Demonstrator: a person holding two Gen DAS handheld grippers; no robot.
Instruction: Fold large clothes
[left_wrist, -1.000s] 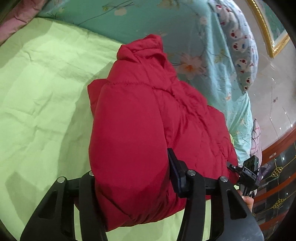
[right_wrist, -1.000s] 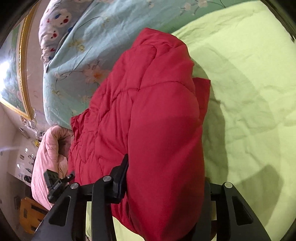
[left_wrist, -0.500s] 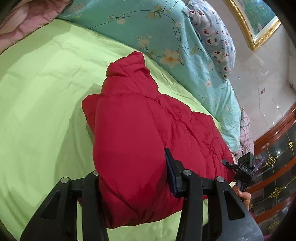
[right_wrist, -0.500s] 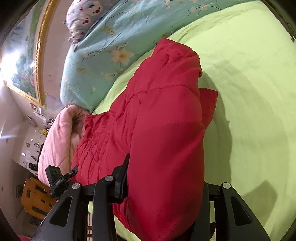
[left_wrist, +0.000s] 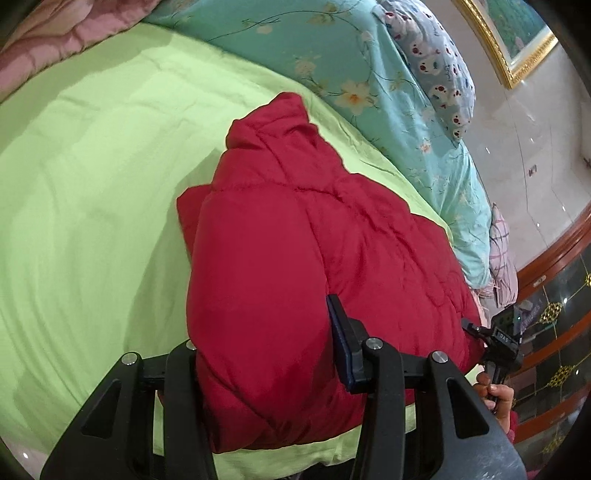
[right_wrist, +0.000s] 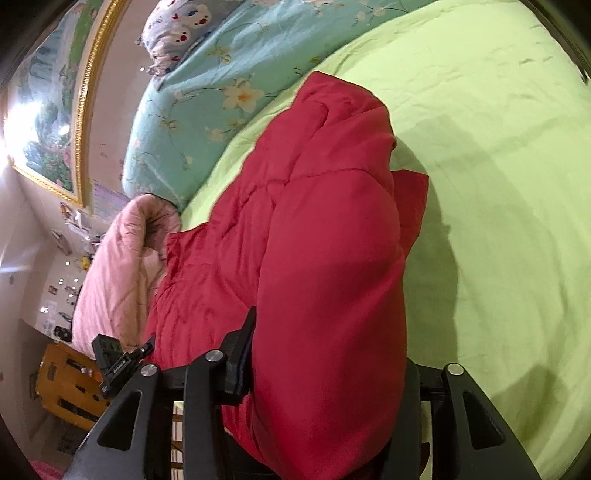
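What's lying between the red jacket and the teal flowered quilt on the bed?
Only bare light-green sheet: a narrow strip separates the red jacket from the teal flowered quilt, clearest in the left wrist view.

Black gripper frames (left_wrist: 266, 354), silver screws (left_wrist: 373, 343)

The jacket (left_wrist: 295, 266) has come down toward the bed (left_wrist: 92, 177), its far folded end now lying on the green sheet. More teal quilt (right_wrist: 207, 92) and pink blanket (right_wrist: 114, 266) show beyond it.
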